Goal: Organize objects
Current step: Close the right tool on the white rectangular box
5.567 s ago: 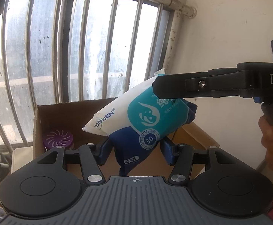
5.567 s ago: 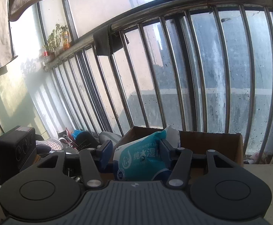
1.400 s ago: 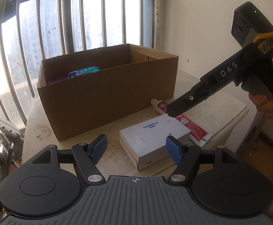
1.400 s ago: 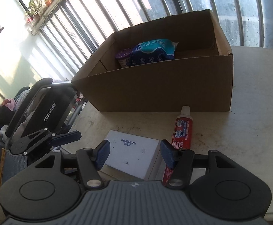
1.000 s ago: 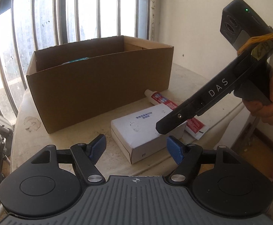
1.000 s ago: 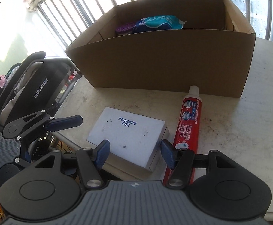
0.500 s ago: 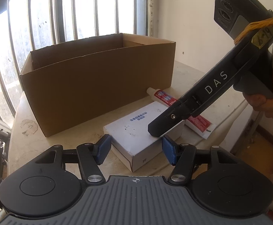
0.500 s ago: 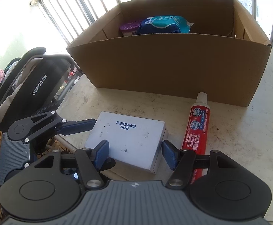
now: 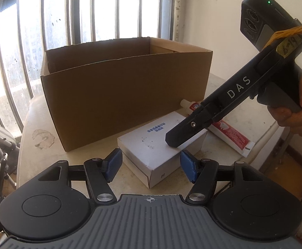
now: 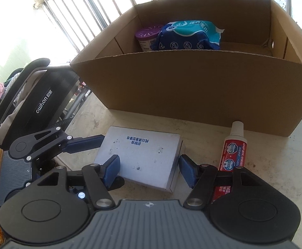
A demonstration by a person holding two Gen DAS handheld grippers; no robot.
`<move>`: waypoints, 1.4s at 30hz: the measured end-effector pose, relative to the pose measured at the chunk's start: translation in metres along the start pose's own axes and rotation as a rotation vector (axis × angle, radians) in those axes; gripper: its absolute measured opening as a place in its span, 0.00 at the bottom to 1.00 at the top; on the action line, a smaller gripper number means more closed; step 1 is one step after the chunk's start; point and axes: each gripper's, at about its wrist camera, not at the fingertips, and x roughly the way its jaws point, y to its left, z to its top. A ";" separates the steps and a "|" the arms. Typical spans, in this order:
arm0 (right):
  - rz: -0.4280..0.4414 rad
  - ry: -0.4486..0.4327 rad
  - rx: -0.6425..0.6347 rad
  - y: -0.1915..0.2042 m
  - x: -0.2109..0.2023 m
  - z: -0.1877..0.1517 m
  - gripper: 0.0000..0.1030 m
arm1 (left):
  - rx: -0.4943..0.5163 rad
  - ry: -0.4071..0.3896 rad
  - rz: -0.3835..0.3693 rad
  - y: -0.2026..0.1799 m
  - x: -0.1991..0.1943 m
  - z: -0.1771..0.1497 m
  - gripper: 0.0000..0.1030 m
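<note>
Both grippers reach in low at the white box [image 10: 144,155] on the table [image 10: 275,166]. The right gripper [image 10: 148,171] spreads its fingers either side of it; the left gripper [image 9: 151,164] likewise, fingers apart, seemingly not touching. Toothpaste [image 10: 234,151] lies beyond the right finger.

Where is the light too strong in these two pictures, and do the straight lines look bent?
Left wrist view: the window behind the bars is blown out white, leaving the cardboard box front in shade; the bars curve near the edges. Right wrist view: the top left is overexposed, the box rim bows from fisheye distortion, yet the white box stays sharp.
</note>
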 end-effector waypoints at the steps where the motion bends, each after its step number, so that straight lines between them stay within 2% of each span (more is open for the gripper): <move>1: 0.013 -0.001 0.014 -0.003 0.001 0.000 0.65 | 0.005 -0.003 -0.004 0.001 0.001 -0.001 0.65; 4: 0.023 -0.008 0.027 -0.006 0.005 0.001 0.66 | 0.009 0.004 0.005 0.002 0.006 -0.003 0.71; 9: 0.038 -0.022 0.043 -0.010 0.011 0.003 0.67 | -0.014 -0.010 -0.032 0.002 0.018 -0.008 0.67; 13: 0.046 -0.049 0.015 -0.011 0.010 -0.002 0.65 | -0.004 -0.039 -0.025 -0.001 0.019 -0.014 0.66; 21: 0.066 -0.100 0.010 -0.013 0.007 -0.011 0.65 | -0.055 -0.072 -0.031 0.000 0.023 -0.017 0.66; 26: 0.086 -0.098 0.046 -0.018 0.004 -0.012 0.65 | -0.043 -0.079 -0.034 -0.004 0.023 -0.016 0.66; 33: 0.059 -0.134 0.006 -0.011 -0.008 -0.017 0.65 | -0.042 -0.106 -0.023 -0.009 0.018 -0.012 0.66; 42: 0.064 -0.213 -0.031 0.002 -0.046 -0.016 0.65 | -0.005 -0.173 -0.011 -0.019 -0.007 0.009 0.66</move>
